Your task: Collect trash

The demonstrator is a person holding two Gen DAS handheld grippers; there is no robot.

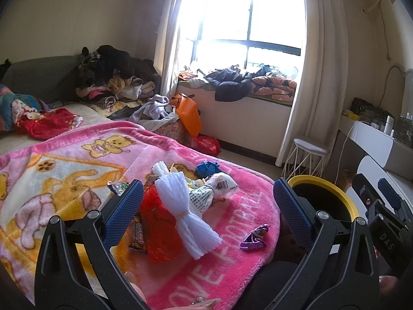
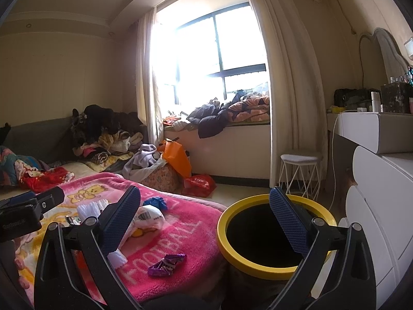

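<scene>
While the right wrist view shows the whole yellow-rimmed bin (image 2: 260, 263), the left shows its rim only, at three o'clock. Both the left gripper (image 1: 206, 206) and right gripper (image 2: 204, 222) gape, holding nothing. The purple wrapper (image 1: 254, 237) lies between the left jaws, on the pink blanket (image 1: 232, 266).

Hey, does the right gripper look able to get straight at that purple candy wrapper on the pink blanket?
Probably yes. The purple candy wrapper lies alone on the pink blanket, apart from the trash pile, with nothing over it. The right gripper is open and empty; the yellow-rimmed bin stands beside the path, not across it.
</scene>
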